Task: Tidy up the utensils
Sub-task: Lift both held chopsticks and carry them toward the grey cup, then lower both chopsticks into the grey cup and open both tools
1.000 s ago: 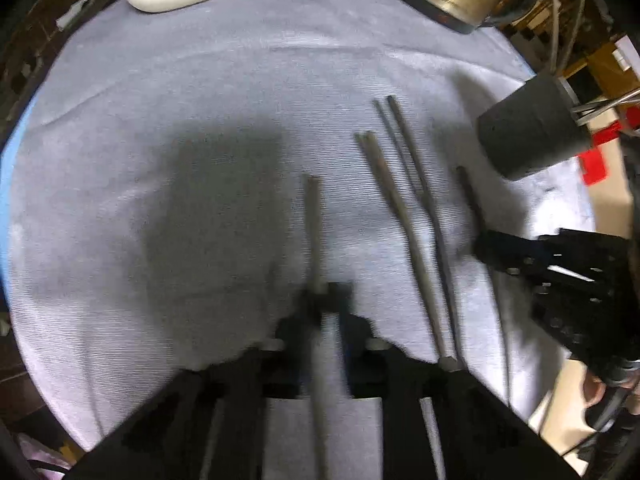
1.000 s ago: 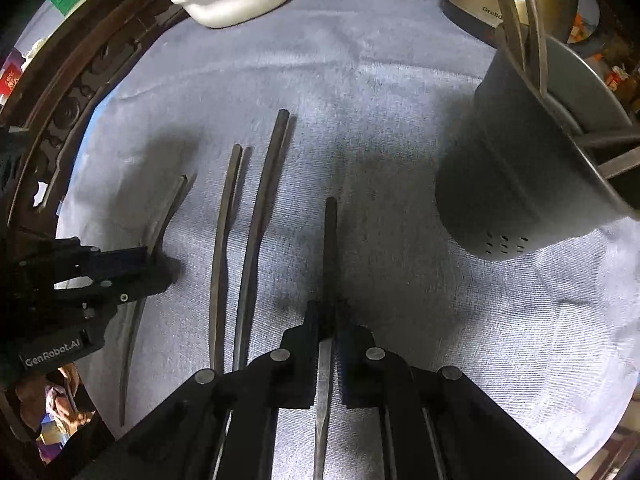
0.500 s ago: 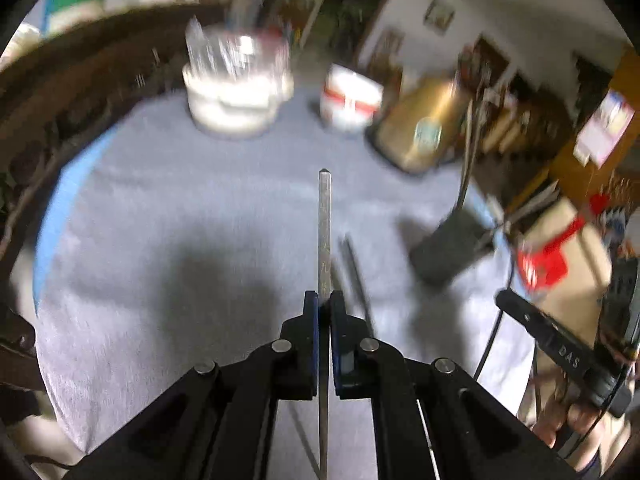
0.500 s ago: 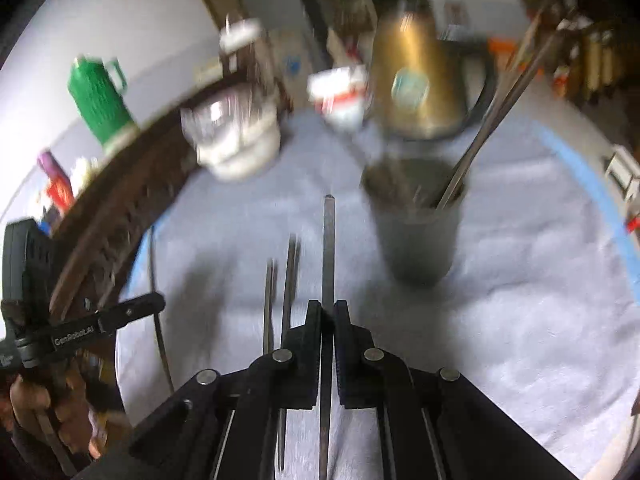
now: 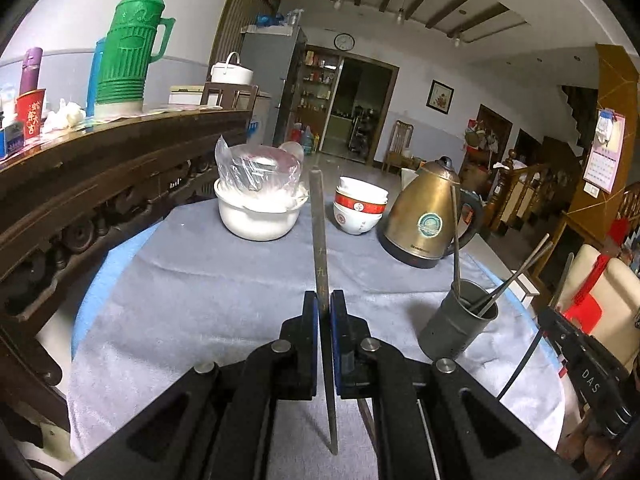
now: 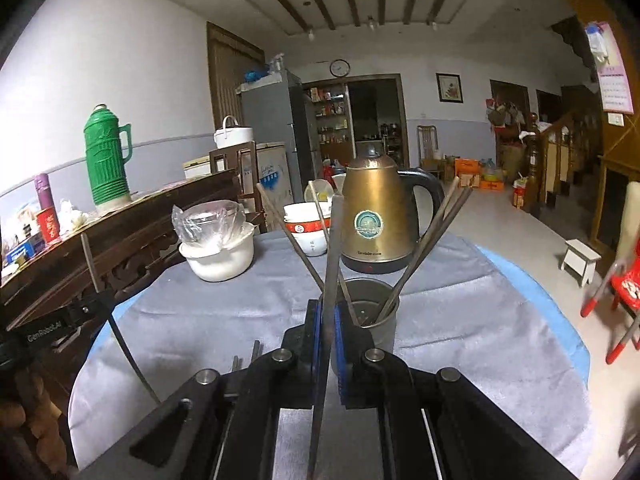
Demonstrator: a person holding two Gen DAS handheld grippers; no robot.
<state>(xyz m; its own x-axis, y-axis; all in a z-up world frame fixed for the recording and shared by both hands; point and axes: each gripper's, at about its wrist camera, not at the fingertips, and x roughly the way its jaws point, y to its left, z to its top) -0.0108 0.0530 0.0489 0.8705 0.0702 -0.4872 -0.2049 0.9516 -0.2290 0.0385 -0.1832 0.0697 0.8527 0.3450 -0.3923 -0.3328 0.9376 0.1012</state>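
**Two grippers, one chopstick each, above the table**

Left wrist view: the left gripper (image 5: 324, 300) is clamped tight on a dark chopstick (image 5: 319, 232) standing upright above the grey cloth (image 5: 208, 288). The holder (image 5: 456, 326), with several chopsticks in it, stands to the right near the kettle (image 5: 426, 216).

Right wrist view: the right gripper (image 6: 326, 312) pinches its own chopstick (image 6: 333, 252) upright, just before the holder (image 6: 386, 322). Two chopsticks (image 6: 245, 356) lie on the cloth at left.

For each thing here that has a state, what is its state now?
Left gripper: shut on a chopstick, held upright.
Right gripper: shut on a chopstick, held upright.
Holder: upright, chopsticks inside.
Kettle: lid closed.
Bowls: stacked.
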